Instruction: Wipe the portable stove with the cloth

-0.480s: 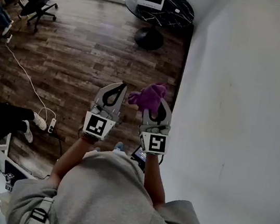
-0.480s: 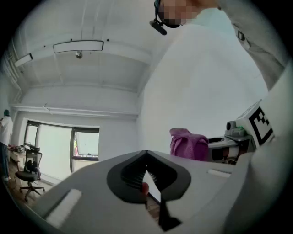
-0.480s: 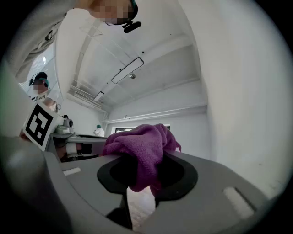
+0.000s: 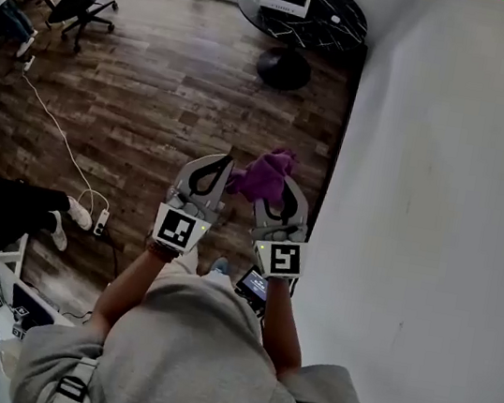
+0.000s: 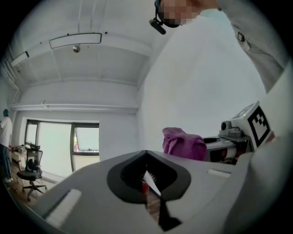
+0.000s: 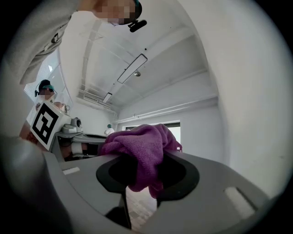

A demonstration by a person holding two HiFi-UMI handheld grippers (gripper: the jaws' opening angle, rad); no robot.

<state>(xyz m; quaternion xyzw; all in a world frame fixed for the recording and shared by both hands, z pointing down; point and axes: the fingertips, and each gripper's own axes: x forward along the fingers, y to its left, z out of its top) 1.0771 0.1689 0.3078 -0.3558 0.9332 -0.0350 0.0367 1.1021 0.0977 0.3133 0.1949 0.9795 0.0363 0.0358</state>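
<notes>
— Which step is this?
— The cloth is in hand, but I'd say wiping has not begun. The purple cloth (image 4: pixel 264 171) is bunched between the jaws of the right gripper (image 4: pixel 281 196), which clamps it level above the wooden floor (image 4: pixel 156 86). The left gripper (image 4: pixel 223 165) is closed on nothing.
— And the portable stove?
— It shows in no view. The next move calls for reaching it and pressing the cloth onto its top.
</notes>
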